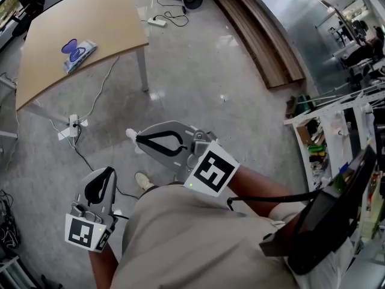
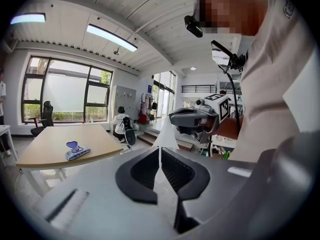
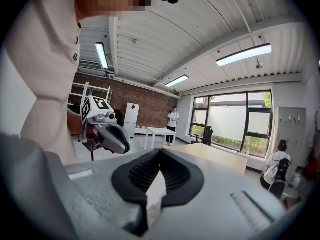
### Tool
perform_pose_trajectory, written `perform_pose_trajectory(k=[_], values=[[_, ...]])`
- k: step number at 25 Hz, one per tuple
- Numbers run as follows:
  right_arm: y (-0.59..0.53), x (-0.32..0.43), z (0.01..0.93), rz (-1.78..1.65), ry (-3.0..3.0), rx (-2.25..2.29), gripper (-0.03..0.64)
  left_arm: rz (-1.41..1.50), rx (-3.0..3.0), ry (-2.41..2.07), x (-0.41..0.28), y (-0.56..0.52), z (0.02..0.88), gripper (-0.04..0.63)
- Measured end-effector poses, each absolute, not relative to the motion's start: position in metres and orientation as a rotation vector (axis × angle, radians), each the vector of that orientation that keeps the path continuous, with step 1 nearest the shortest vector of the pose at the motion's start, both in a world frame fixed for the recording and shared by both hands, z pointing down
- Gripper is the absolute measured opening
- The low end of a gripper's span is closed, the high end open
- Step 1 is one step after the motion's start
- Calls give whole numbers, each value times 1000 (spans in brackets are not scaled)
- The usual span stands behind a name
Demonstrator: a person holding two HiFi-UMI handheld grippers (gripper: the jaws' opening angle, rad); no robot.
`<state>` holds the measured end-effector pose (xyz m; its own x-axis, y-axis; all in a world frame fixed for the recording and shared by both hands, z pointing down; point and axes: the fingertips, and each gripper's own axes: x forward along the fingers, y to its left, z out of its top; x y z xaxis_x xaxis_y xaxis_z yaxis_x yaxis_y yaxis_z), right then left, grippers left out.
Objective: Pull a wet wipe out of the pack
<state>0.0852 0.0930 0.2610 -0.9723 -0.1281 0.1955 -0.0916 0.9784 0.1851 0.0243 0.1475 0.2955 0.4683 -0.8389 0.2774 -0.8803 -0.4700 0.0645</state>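
Observation:
The wet wipe pack, pale blue with a purple lid, lies on the wooden table far from both grippers; it also shows as the pack in the left gripper view. My right gripper is shut on a small white wet wipe that sticks out past its tips. In the left gripper view that wipe hangs as a white triangle from the right gripper. My left gripper sits lower left, tips together, holding nothing I can see. Each gripper's own view shows closed jaws: left gripper, right gripper.
A power strip and cables lie on the floor by the table leg. Wooden planks run along the back right and a cluttered white shelf stands at the right. A person crouches beyond the table.

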Motion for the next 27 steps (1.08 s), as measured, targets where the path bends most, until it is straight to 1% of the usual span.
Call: perform_pose_trajectory(k=[8,19,22,27], values=[[90,24,269,-252,-2900,160,3,294,2526,-1457,-32,137,302,15],[60,-66,282,-246,-2877,184,3,277,2478,-1460,-141,108,329,17],[29,-78,292,-246,-2864,186,2,264,2457,-1471,-163,77,341,17],[-58,-92,316,-222,-2844,208,2,273,2453,-1489,-187,-14,361,15]])
